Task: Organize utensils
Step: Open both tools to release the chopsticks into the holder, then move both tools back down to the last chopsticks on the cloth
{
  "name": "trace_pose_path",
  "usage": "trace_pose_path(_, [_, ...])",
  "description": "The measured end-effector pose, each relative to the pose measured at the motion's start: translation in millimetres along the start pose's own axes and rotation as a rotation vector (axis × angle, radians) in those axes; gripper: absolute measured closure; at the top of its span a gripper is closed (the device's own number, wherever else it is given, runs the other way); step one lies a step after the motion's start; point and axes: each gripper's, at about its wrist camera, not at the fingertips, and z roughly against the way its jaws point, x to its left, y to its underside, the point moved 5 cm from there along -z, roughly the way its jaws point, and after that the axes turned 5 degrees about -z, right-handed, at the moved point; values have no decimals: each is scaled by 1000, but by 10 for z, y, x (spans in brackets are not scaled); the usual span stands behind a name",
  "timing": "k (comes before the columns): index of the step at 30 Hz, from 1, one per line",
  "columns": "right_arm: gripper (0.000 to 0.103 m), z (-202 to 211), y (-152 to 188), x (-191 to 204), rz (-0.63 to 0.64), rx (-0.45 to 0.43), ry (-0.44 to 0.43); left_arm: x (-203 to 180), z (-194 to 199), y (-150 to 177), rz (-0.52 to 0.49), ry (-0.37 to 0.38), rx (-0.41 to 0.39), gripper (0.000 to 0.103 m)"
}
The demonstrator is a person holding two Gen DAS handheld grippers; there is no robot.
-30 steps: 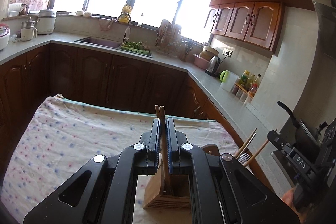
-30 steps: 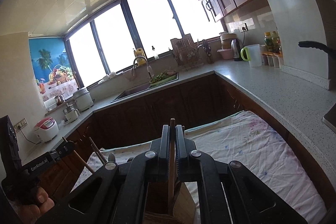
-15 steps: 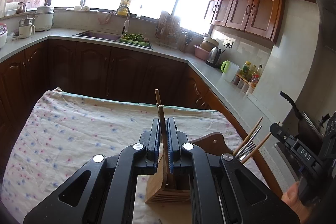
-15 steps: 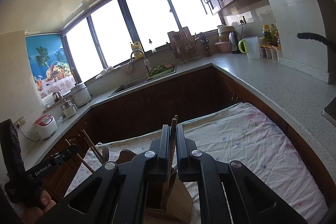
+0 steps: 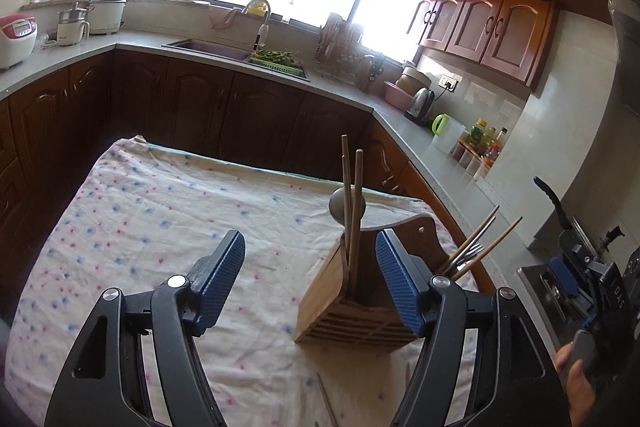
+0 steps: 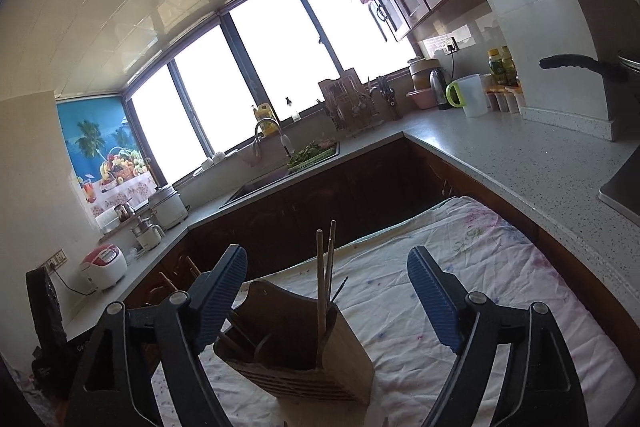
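Left gripper [image 5: 310, 277] had just been opening; jaws stood wide apart w/ nothing pressed btwn the blue pads. Wooden utensil holder [image 5: 352, 311] sat on the floral tablecloth [image 5: 160, 227], just inside the right-hand pad at approx 3 o'clock of the gap. Two wooden chopsticks [image 5: 352, 211] stood near upright in its near compartment, tips at 12 o'clock, free of both pads. A spoon bowl [image 5: 347, 207] showed behind them. More chopsticks and a metal fork [image 5: 474, 253] leaned out toward 2 o'clock from the holder's far side. A loose chopstick [image 5: 328, 401] lay on the cloth at 6 o'clock.

Open room: cloth at 9–11 o'clock of the holder was bare, wide space to move. Table's far edge ran along dark base cabinets [image 5: 200, 107]; right edge lay close to the counter [image 5: 440, 155], narrow gap there.

Right gripper [image 6: 327, 297], seen from its own cam, had also just been opening; jaws spread wide, gripping nothing. Holder [image 6: 304, 355] sat low btwn them, nearer the left pad; the same chopsticks [image 6: 324, 267] rose at 12 o'clock, untouched. Cloth at 2–4 o'clock was clear up to the table's right edge by the counter [image 6: 540, 163].

In the left cam the right gripper [image 5: 568, 279] appeared at 4 o'clock, a hand [image 5: 576, 383] on its grip.
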Motion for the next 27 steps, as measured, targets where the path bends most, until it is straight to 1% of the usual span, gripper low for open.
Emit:
trace_pose_path(7, [9, 233, 279, -129, -4, 58, 30, 168, 172, 399, 41, -28, 77, 33])
trace_pose_path(11, [7, 350, 489, -198, -6, 103, 54, 233, 235, 655, 44, -48, 126, 33])
trace_pose_path(13, [7, 425, 587, -233, -2, 111, 70, 239, 259, 793, 42, -50, 155, 33])
trace_pose_path(15, [5, 488, 676, -280, -5, 123, 81, 245, 290, 929, 40, -56, 180, 33])
trace_pose_path(21, [5, 575, 976, -376, -20, 192, 98, 249, 338, 1275, 46, -56, 249, 33])
trace_pose_path(27, [5, 584, 1193, -359, -1, 231, 95, 215, 380, 1516, 38, -52, 288, 33])
